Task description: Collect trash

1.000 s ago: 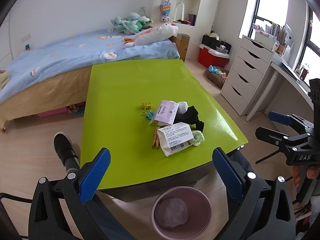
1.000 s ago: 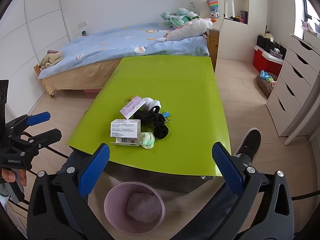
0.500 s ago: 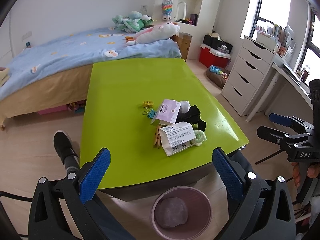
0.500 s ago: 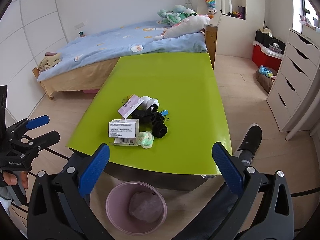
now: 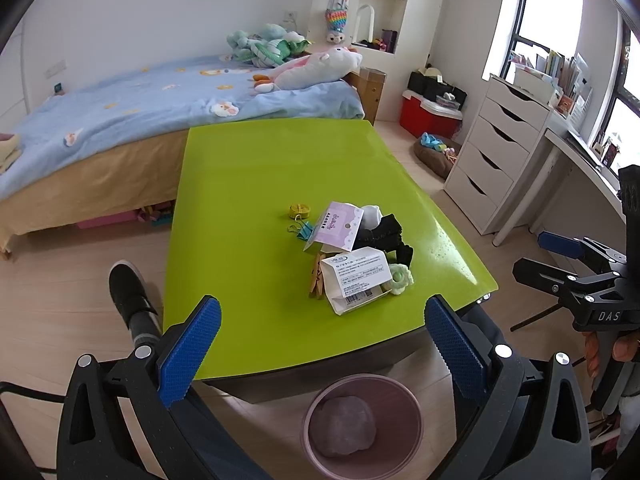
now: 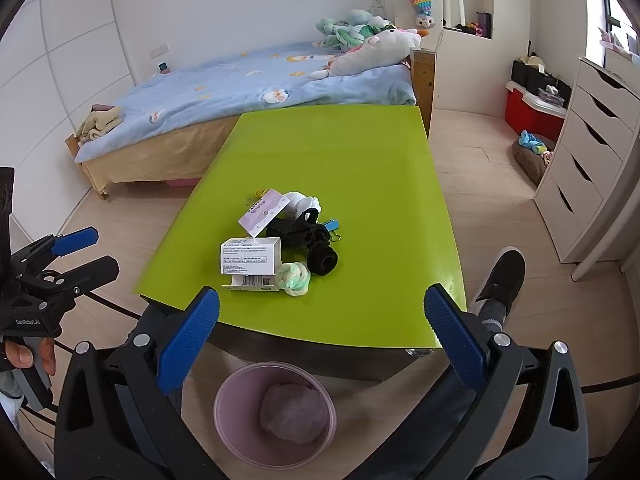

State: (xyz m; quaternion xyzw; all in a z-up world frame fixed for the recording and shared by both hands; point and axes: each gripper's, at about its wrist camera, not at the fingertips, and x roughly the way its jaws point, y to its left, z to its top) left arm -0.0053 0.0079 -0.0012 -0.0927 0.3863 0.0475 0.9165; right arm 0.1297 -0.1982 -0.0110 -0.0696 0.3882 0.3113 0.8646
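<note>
A pile of small items lies on the green table (image 5: 248, 184): a white printed box (image 5: 356, 280), a pink card packet (image 5: 338, 226), black socks (image 5: 384, 234), a pale green hair tie (image 5: 400, 278), wooden clothespins (image 5: 316, 276) and a blue binder clip (image 5: 302, 232). The white box (image 6: 250, 262), the card packet (image 6: 262, 210) and the socks (image 6: 304, 236) also show in the right wrist view. A pink bin (image 5: 362, 426) with a crumpled wad in it stands on the floor by the table's near edge; it also shows in the right wrist view (image 6: 274, 406). My left gripper (image 5: 320, 348) and right gripper (image 6: 322, 338) are open, empty, held back from the table.
A bed (image 5: 120, 120) with plush toys stands behind the table. White drawers (image 5: 496, 152) and a desk are at the right. A red box (image 5: 428, 112) and a pet bed sit on the floor. The person's shoes (image 5: 126, 288) flank the table.
Both grippers have drifted slightly, so the view shifts a little. The items on the table have not moved and both grippers stay open.
</note>
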